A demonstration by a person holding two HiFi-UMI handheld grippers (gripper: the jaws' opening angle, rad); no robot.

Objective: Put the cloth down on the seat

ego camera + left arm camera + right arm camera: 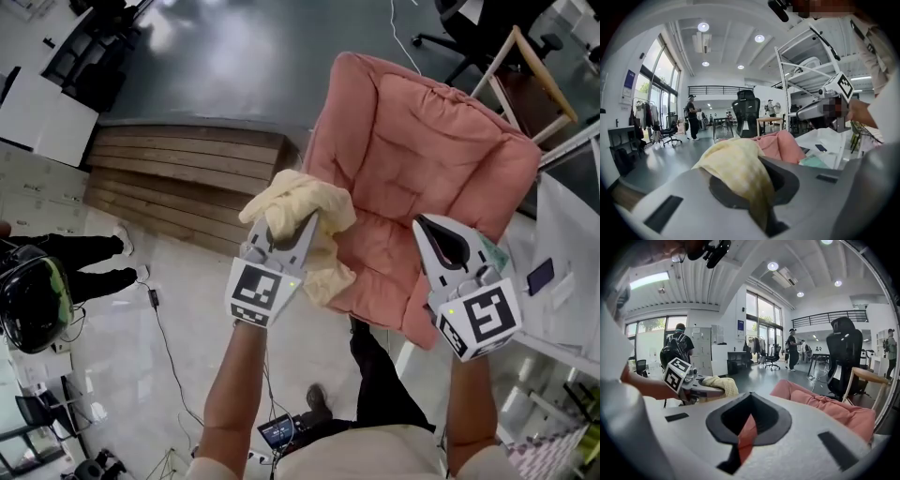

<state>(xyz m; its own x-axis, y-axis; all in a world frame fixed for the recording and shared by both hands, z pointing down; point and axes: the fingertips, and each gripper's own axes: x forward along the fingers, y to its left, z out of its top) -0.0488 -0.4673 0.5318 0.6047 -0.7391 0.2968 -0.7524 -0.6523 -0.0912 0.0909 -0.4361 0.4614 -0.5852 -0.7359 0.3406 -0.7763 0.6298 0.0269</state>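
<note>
A pale yellow cloth (302,208) is bunched up in the air beside the left edge of a pink seat cushion (422,159). My left gripper (286,227) is shut on the cloth. In the left gripper view the cloth (736,164) drapes over and runs down between the jaws. My right gripper (427,231) is shut on the cushion's near edge. In the right gripper view a strip of pink fabric (746,430) is pinched between the jaws. The rest of the cushion (834,406) lies to the right there. The cushion tilts up toward me.
A wooden chair frame (536,77) stands behind the cushion at top right. A stepped wooden platform (178,173) lies to the left. A white table (562,234) with a dark phone (541,277) is at the right. A person's legs (89,262) are at the far left.
</note>
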